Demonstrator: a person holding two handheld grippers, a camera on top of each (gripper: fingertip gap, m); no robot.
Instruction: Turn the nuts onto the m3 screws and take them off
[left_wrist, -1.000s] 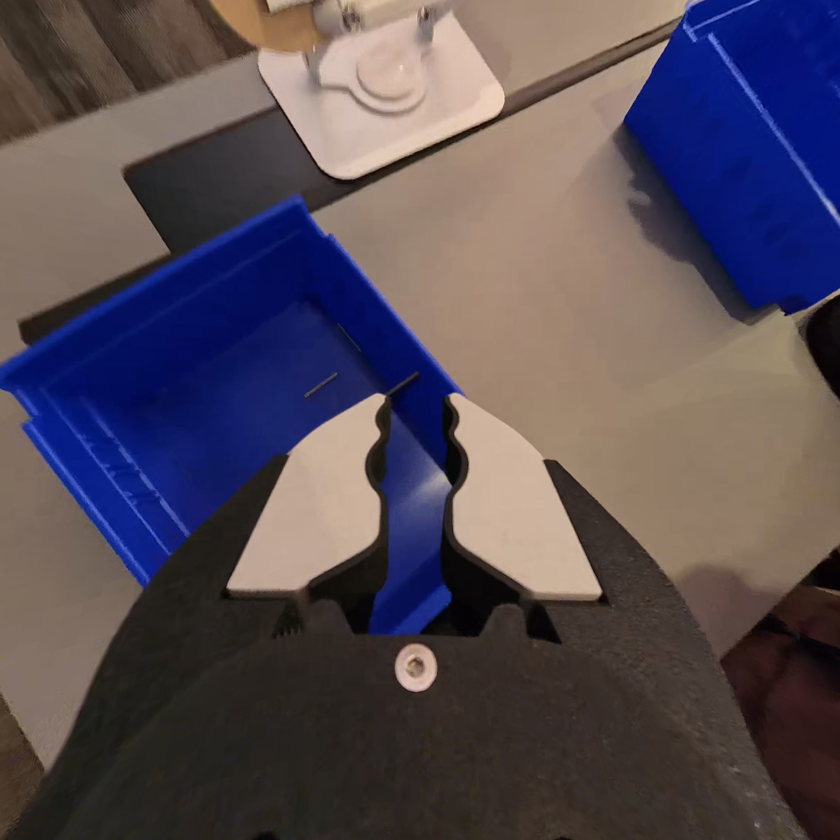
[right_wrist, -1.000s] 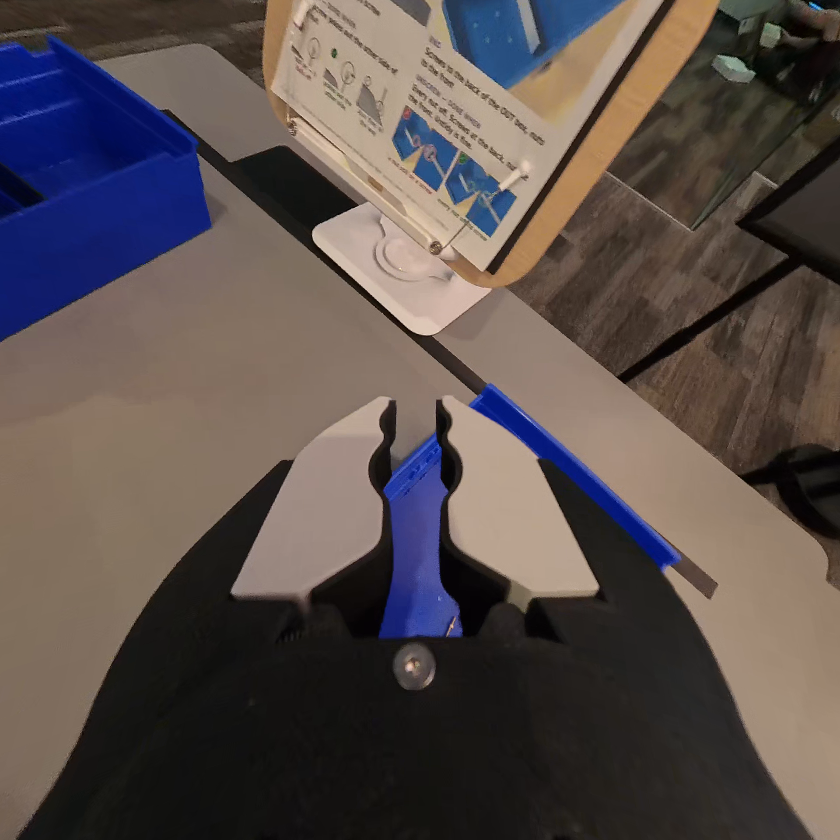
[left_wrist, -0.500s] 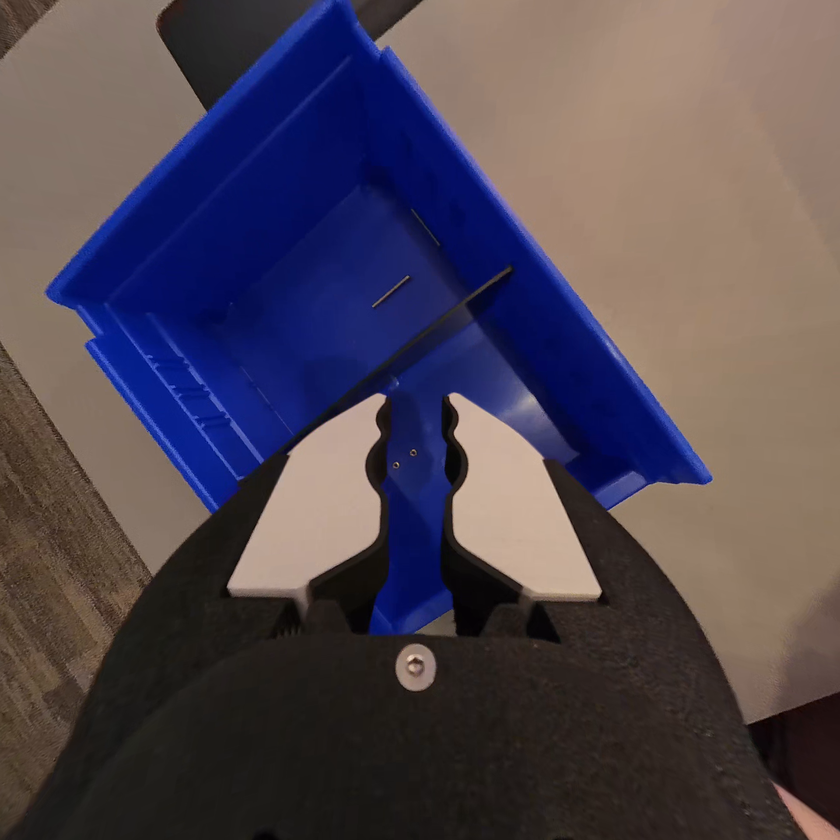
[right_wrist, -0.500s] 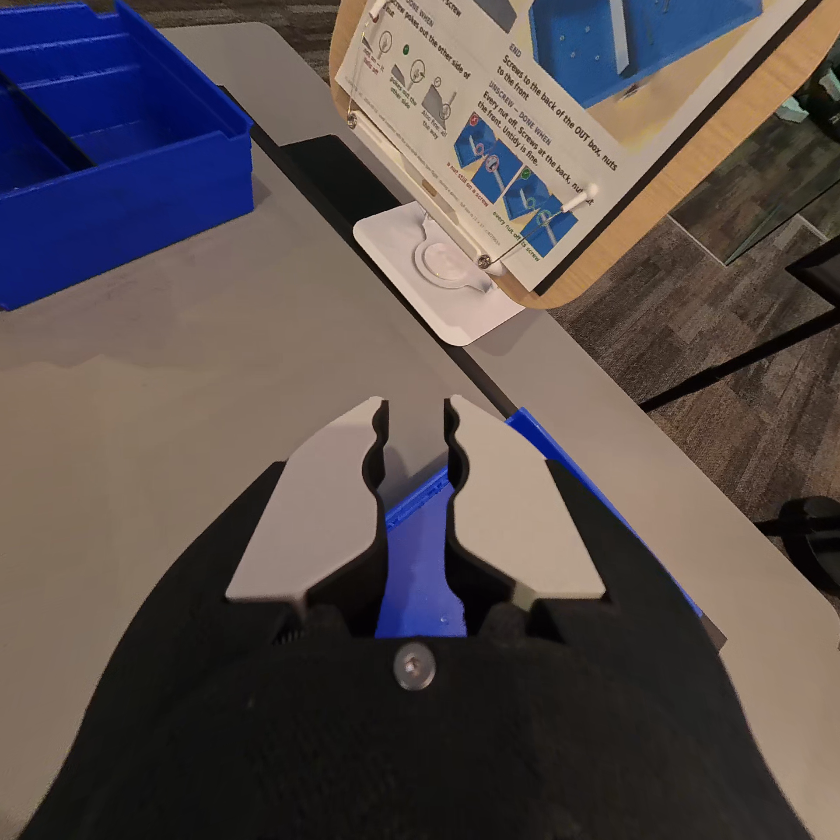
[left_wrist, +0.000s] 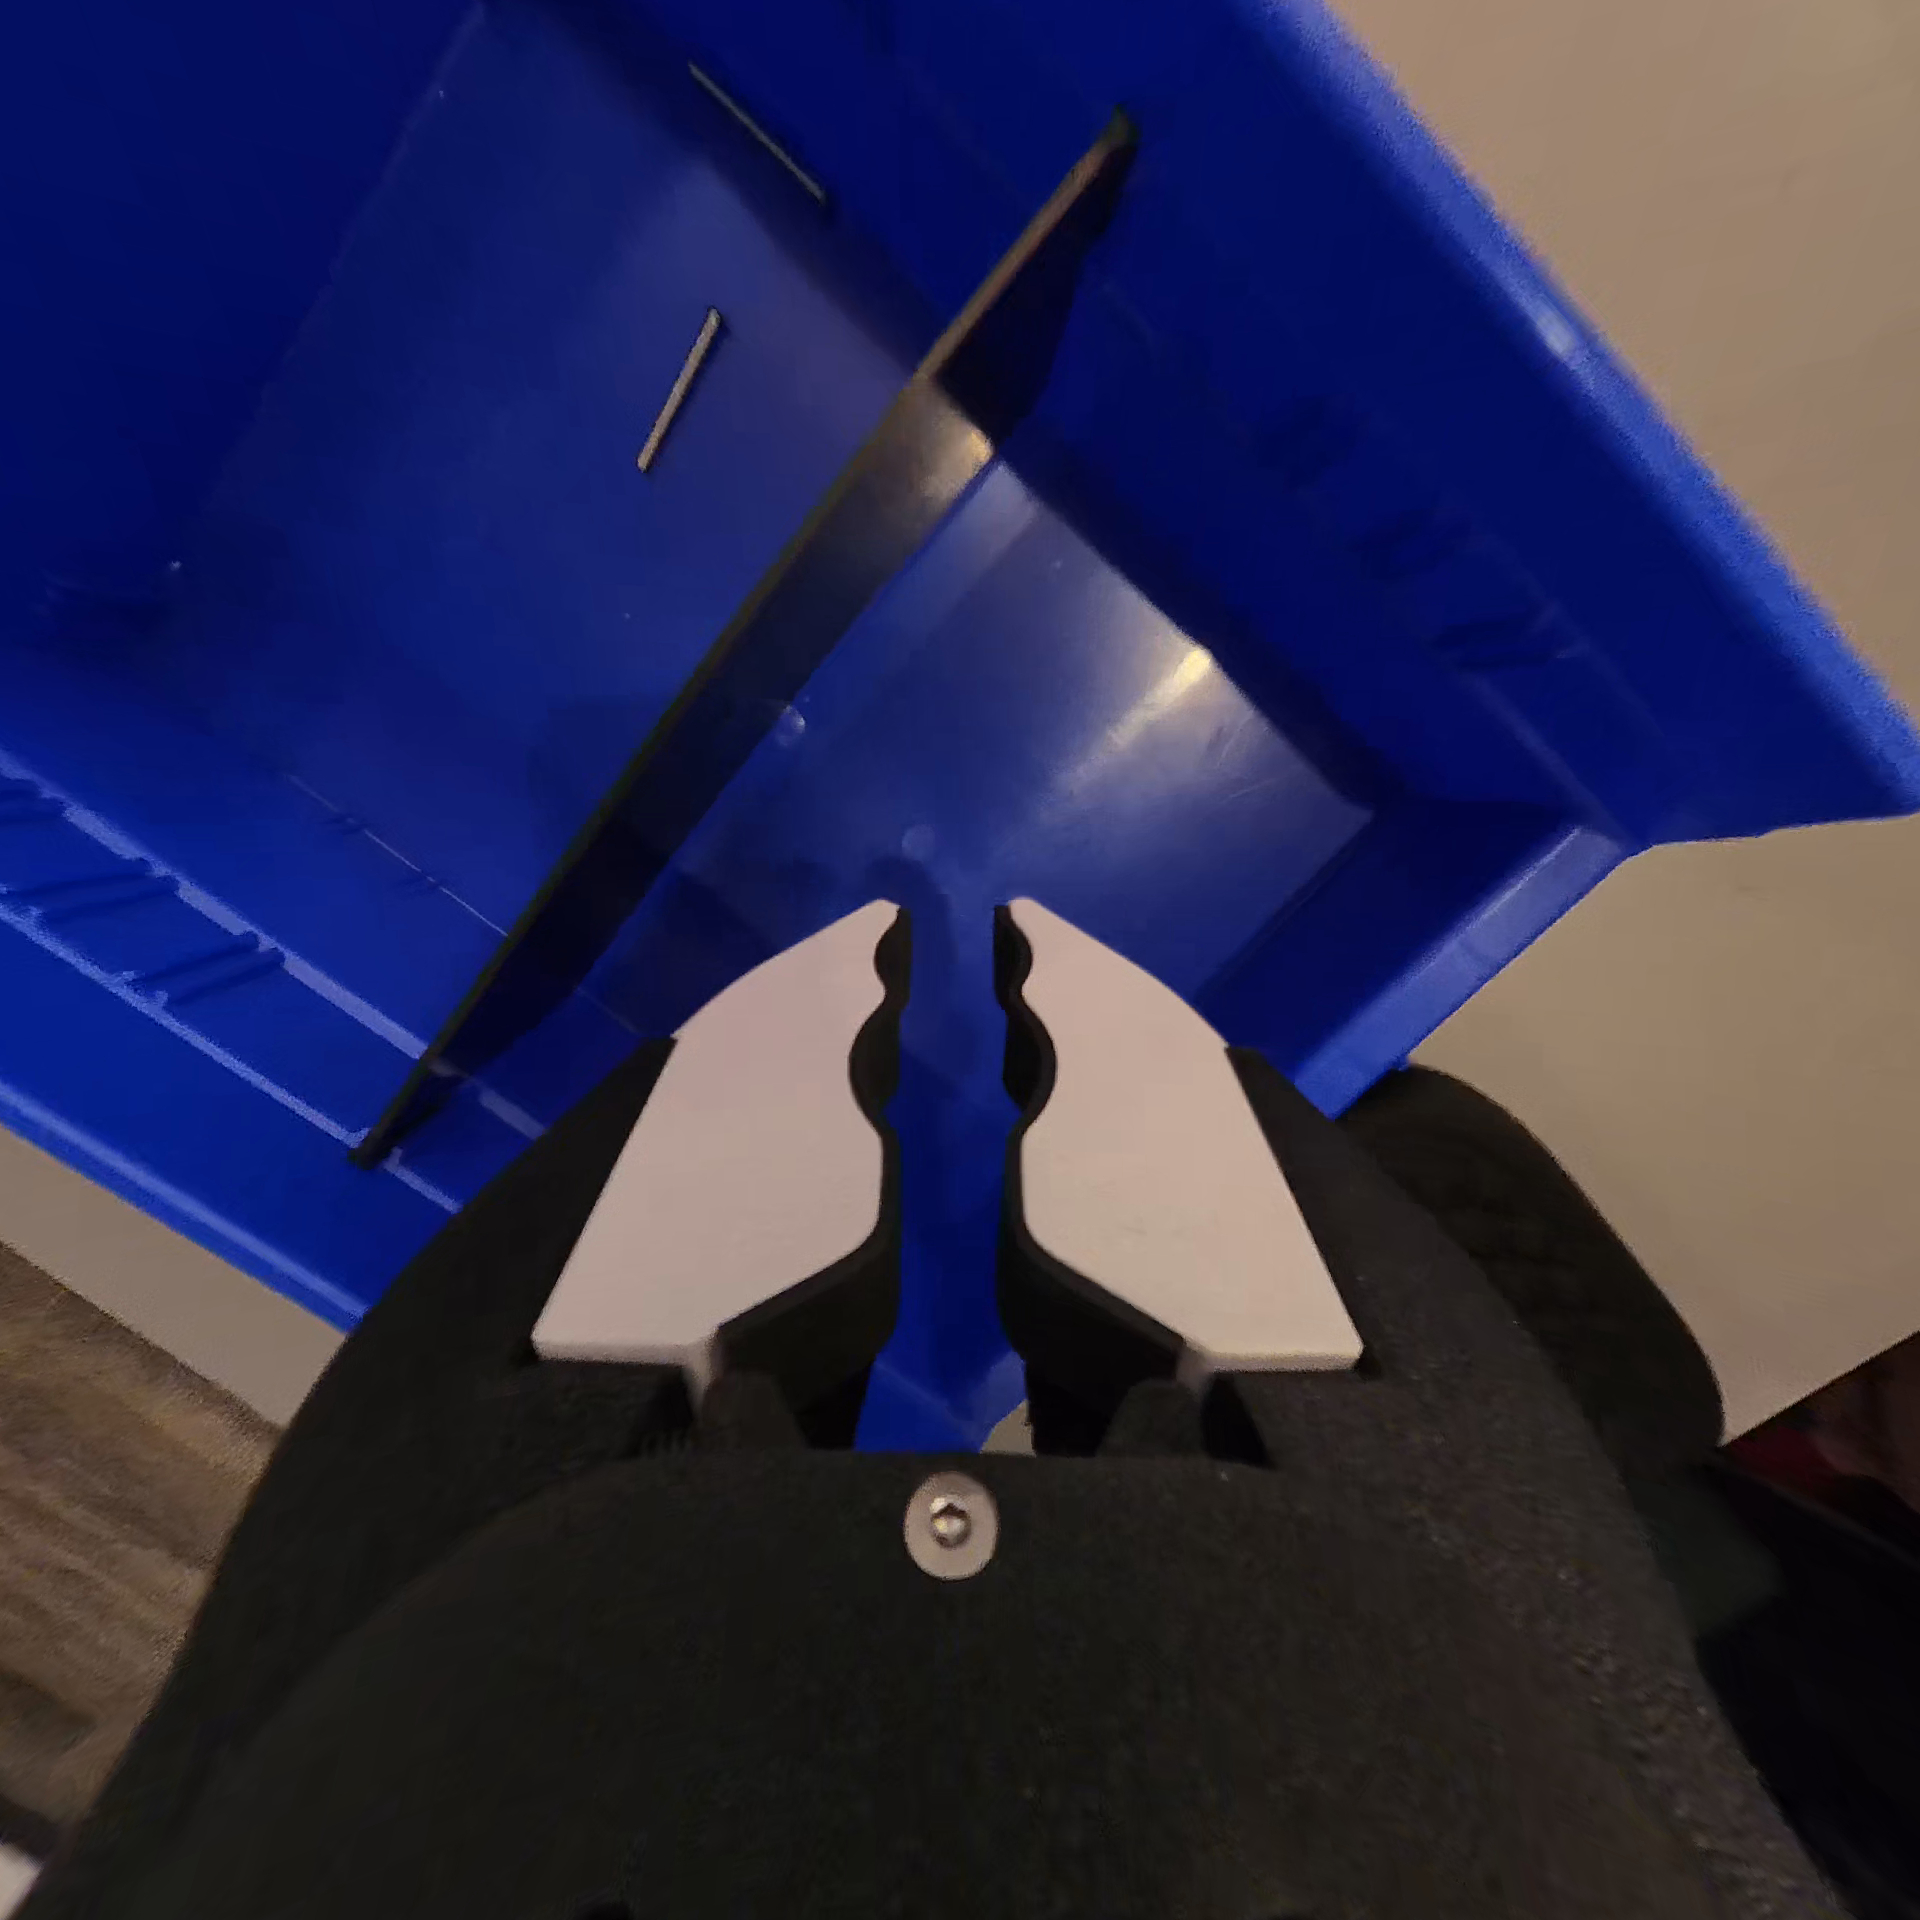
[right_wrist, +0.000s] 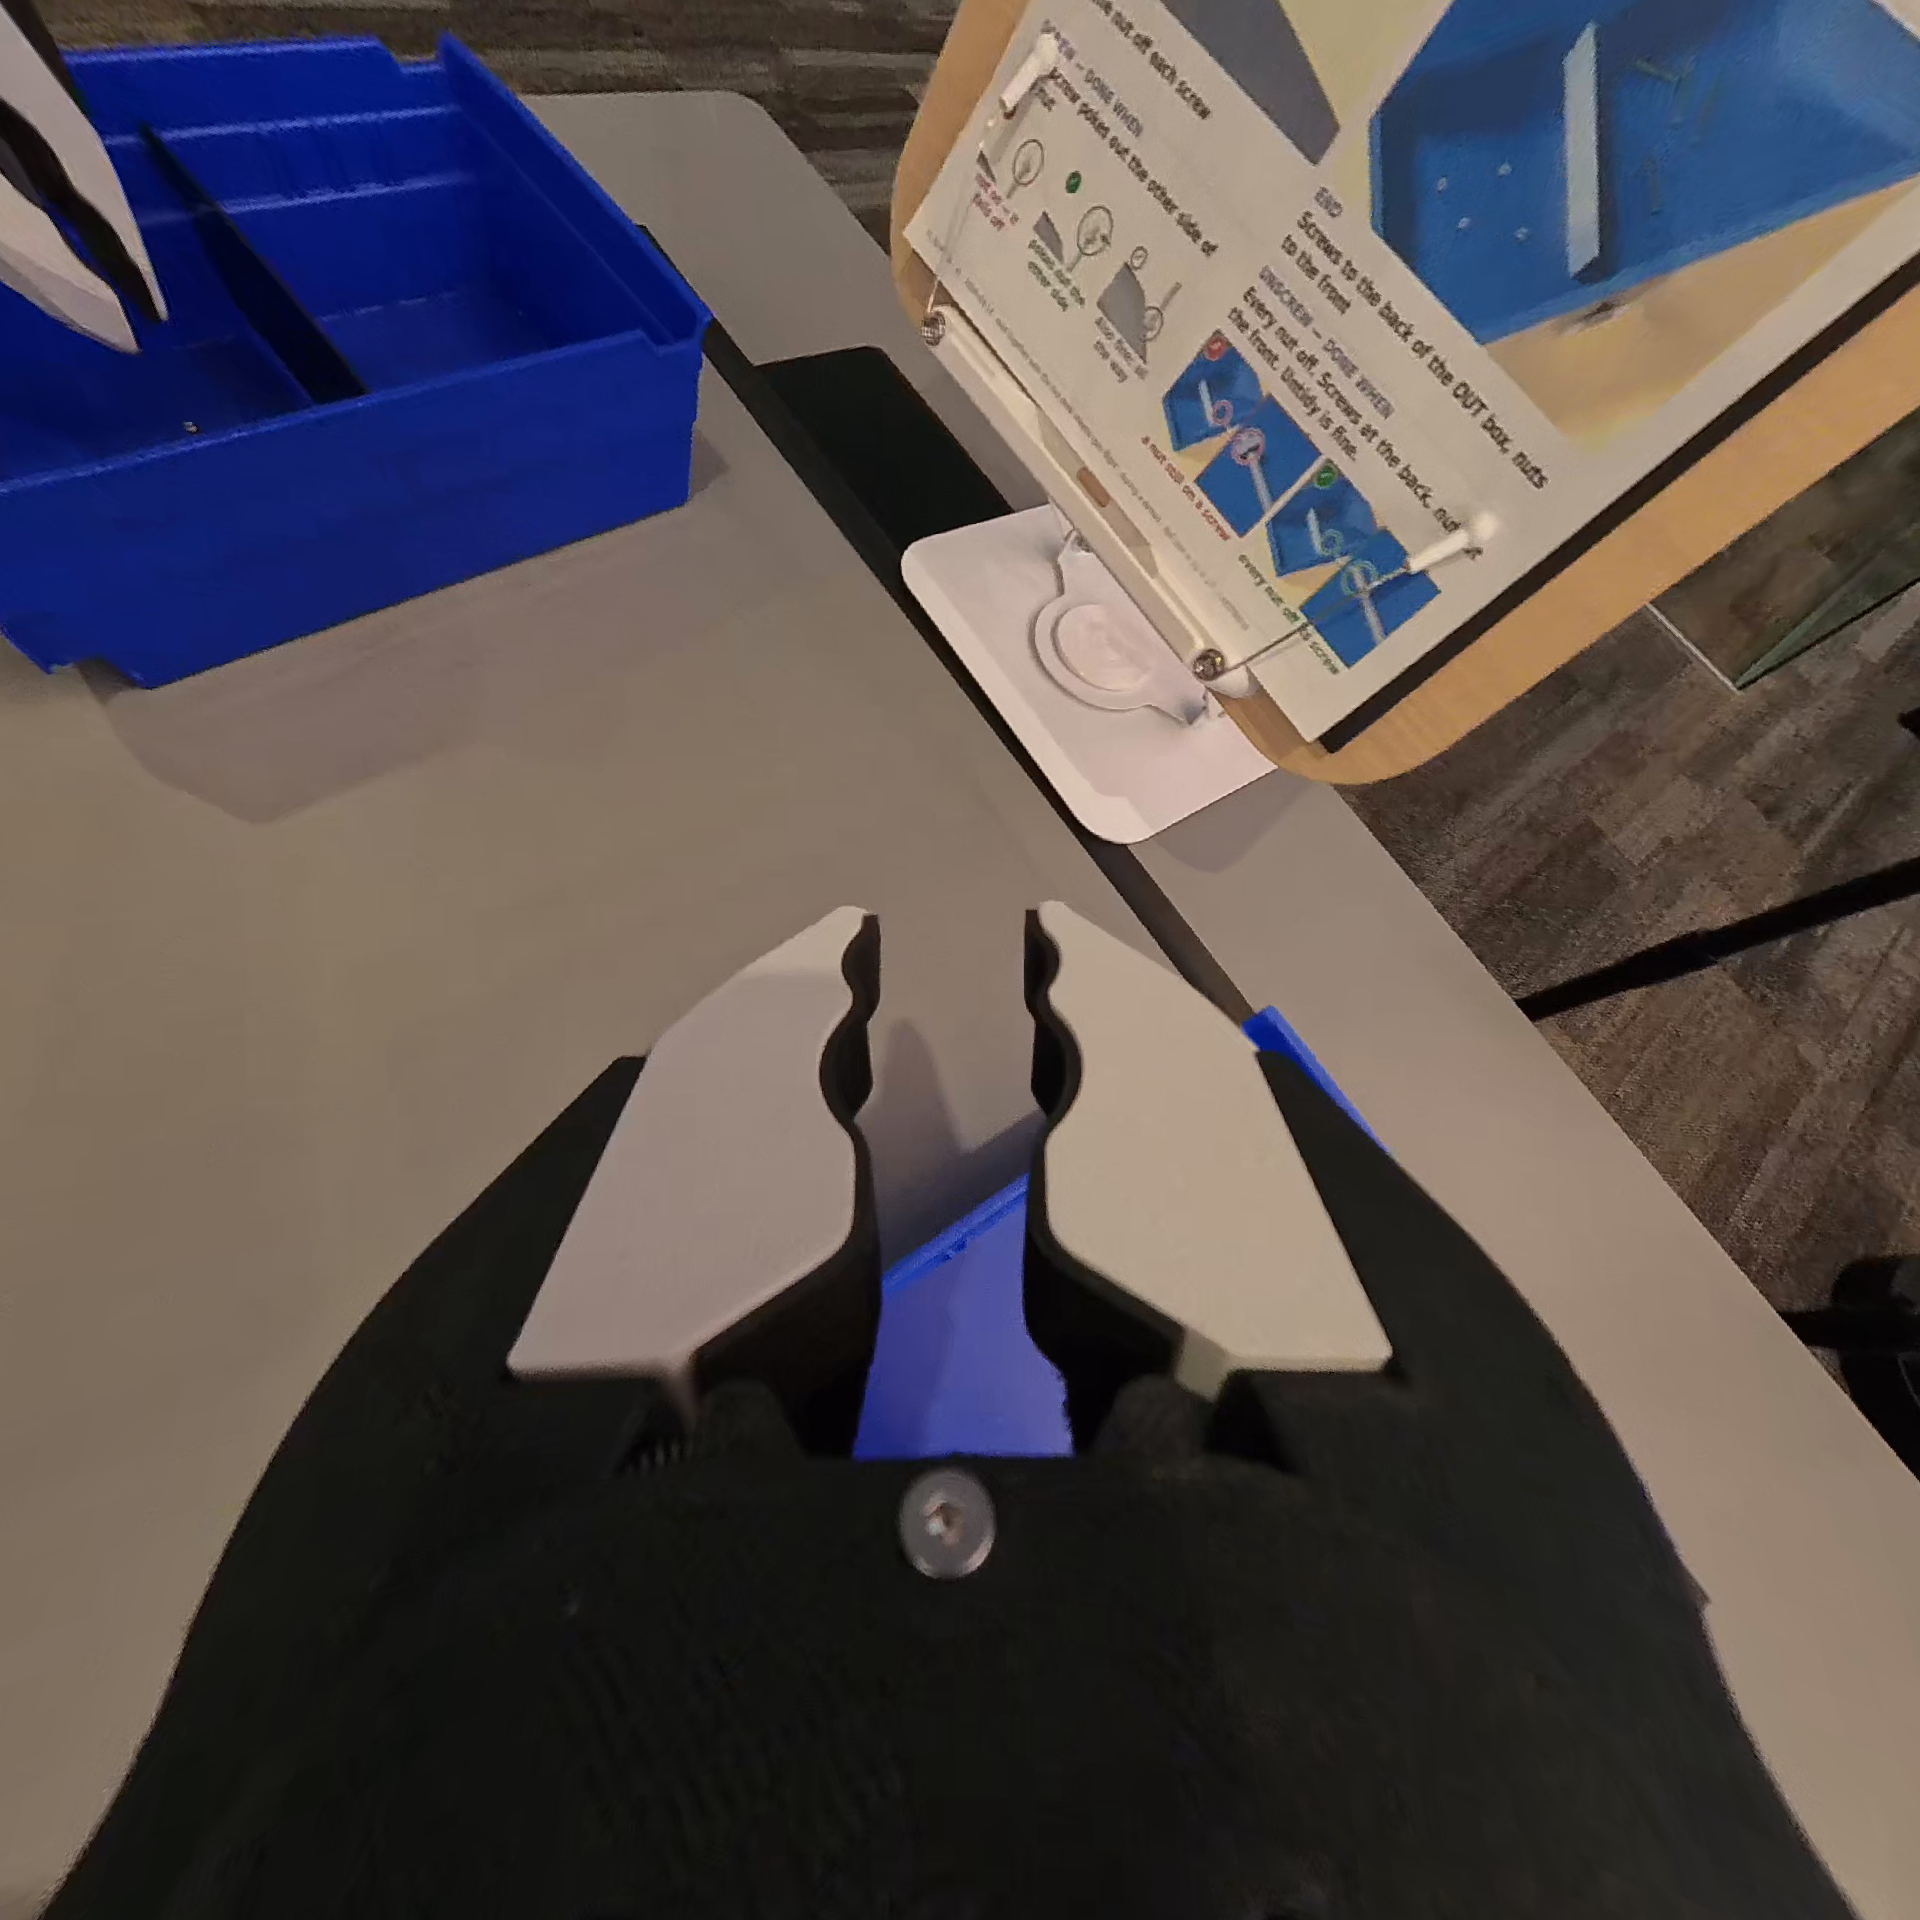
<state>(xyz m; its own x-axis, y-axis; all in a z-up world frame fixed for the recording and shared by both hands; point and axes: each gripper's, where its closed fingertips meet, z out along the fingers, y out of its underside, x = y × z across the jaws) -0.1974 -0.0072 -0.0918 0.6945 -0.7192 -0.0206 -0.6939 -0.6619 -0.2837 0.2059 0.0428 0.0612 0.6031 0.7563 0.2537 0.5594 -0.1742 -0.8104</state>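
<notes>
My left gripper is open by a narrow gap and empty. It is low inside a blue bin, over the compartment on the near side of a black divider. A thin screw lies on the floor of the far compartment and another lies by the far wall. Two small faint round spots just ahead of the tips may be nuts. My right gripper is open and empty above the grey table, over the edge of a second blue bin.
In the right wrist view the left bin stands at the far left with the left gripper's fingers in it. An instruction board on a white stand is at the back right. The table edge and floor are to the right. About 45 cm separates my left fingertips from my right.
My left gripper has swung over the left bin and dropped low into its near compartment. My right gripper has drawn back off its bin and its jaws have opened slightly wider.
</notes>
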